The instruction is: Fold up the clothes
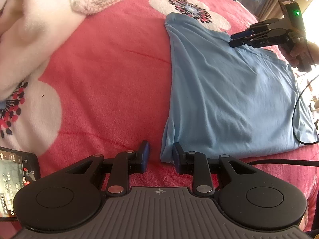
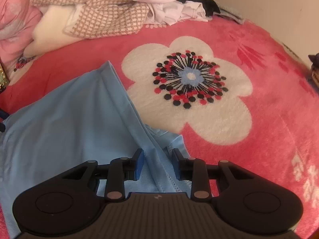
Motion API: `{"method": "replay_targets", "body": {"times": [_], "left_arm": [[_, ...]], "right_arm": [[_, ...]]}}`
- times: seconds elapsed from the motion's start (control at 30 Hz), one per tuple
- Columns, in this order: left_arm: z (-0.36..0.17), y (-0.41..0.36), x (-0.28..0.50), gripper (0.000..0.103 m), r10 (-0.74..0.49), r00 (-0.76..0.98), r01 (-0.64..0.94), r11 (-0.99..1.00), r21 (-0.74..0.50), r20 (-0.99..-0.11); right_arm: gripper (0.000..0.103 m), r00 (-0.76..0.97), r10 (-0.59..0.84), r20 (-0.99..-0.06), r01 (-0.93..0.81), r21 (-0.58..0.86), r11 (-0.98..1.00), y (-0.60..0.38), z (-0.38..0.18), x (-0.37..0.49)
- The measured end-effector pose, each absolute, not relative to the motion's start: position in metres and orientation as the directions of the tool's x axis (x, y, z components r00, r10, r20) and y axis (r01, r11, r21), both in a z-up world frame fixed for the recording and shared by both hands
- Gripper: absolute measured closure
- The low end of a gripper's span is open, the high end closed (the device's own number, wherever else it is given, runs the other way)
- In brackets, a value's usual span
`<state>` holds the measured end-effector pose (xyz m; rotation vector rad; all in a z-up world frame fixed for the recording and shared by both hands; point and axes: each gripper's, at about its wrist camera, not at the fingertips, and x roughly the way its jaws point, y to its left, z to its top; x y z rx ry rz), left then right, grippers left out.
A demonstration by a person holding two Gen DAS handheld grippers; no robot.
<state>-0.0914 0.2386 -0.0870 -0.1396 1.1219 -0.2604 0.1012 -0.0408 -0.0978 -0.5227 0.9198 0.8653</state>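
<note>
Blue t-shirt [image 1: 229, 91] on pink floral blanket [image 1: 111, 79].
Left gripper [image 1: 161, 157] narrow, empty (beside shirt corner); right gripper [image 2: 157, 164] jaws apart, straddling hem w/o pinching.

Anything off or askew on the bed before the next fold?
Mostly fine. The light blue shirt lies fairly flat on the pink floral blanket, but a stitched hem ridge bunches up between the open right gripper. A black cable drapes over the shirt's right edge. The open left gripper holds nothing.
</note>
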Motion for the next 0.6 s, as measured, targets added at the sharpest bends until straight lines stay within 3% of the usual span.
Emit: {"method": "replay_targets", "body": {"times": [0.2,0.6], "left_arm": [[-0.088,0.236,-0.091,0.076,-0.274,0.409,0.136,0.962,-0.239,-0.871],[-0.09,0.235,-0.09,0.076,-0.278,0.402,0.125,0.96,-0.249,-0.872]], "right_arm": [[0.1,0.347,0.419,-0.839,-0.845,-0.086,0.527,-0.038,-0.093,0.093],[0.103,0.488,0.393,-0.779,-0.818,-0.251,0.517,-0.037,-0.084,0.078]]}}
